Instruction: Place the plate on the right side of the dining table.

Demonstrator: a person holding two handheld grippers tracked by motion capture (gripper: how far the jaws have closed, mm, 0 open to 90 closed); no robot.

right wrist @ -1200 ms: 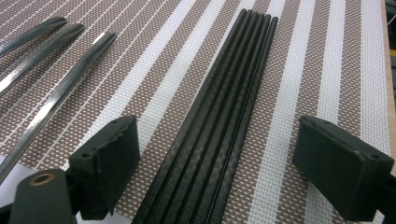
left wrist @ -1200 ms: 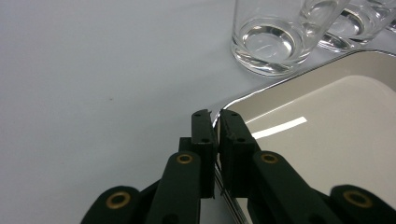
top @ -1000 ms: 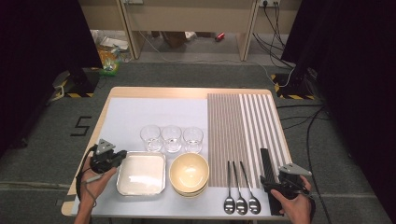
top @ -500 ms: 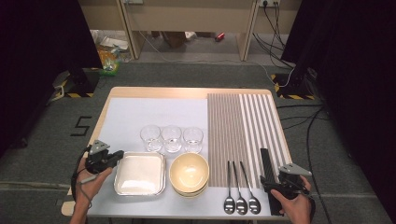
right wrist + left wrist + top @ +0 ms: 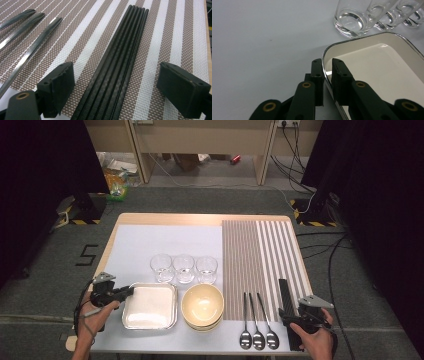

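A pale wooden table (image 5: 200, 218) stands on grey carpet, its top covered by a light sheet on the left and a brown-and-white striped mat (image 5: 260, 260) on the right. Near the front edge lies a square white tray (image 5: 150, 307) with a shiny metal rim, and just to its right sits a stack of cream bowls (image 5: 202, 306). Behind them three clear glasses (image 5: 183, 268) stand in a row. The left gripper (image 5: 127, 291) reaches in from the tray's left side and straddles its rim: in the left gripper view one jaw is outside the rim and the other inside, over the white floor of the tray (image 5: 387, 72). The jaws have just been opening a little, with the rim between them and a thin gap showing on each side, so the tray rests on the table rather than being pinched. On the striped mat three metal spoons (image 5: 257, 337) lie side by side with their bowls toward the person, and to their right lies a bundle of black chopsticks (image 5: 286, 295). The right gripper (image 5: 292, 320) sits low over the near end of this bundle, its jaws spread wide on either side of the chopsticks (image 5: 117, 67) without touching them.
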